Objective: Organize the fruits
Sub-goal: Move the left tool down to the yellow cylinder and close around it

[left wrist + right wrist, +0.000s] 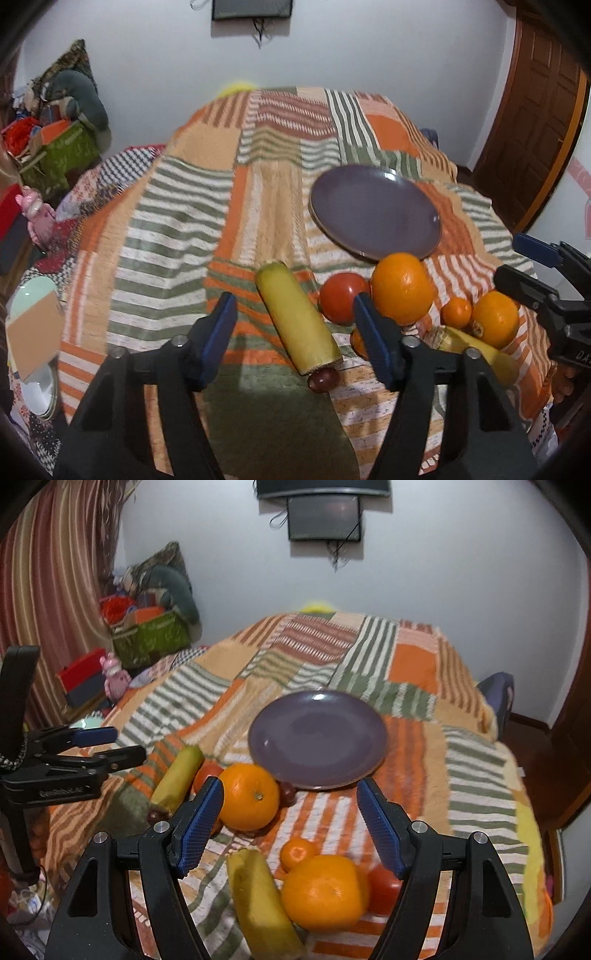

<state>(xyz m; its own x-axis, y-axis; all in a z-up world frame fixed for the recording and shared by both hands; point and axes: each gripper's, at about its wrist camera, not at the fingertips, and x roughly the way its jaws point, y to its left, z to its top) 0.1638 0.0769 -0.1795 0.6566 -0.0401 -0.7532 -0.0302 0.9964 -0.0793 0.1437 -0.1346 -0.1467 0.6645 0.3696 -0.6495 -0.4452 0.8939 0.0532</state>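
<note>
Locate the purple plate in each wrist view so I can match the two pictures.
Left wrist view: the purple plate lies right of centre on the striped blanket, beyond the large orange and the tomato.
Right wrist view: the plate sits near the centre, just beyond the same orange.
Shared landmark: that large orange at the plate's near rim.

On the bed before you, the plate lies behind the fruit; one banana lies left of the tomato and an orange.
</note>
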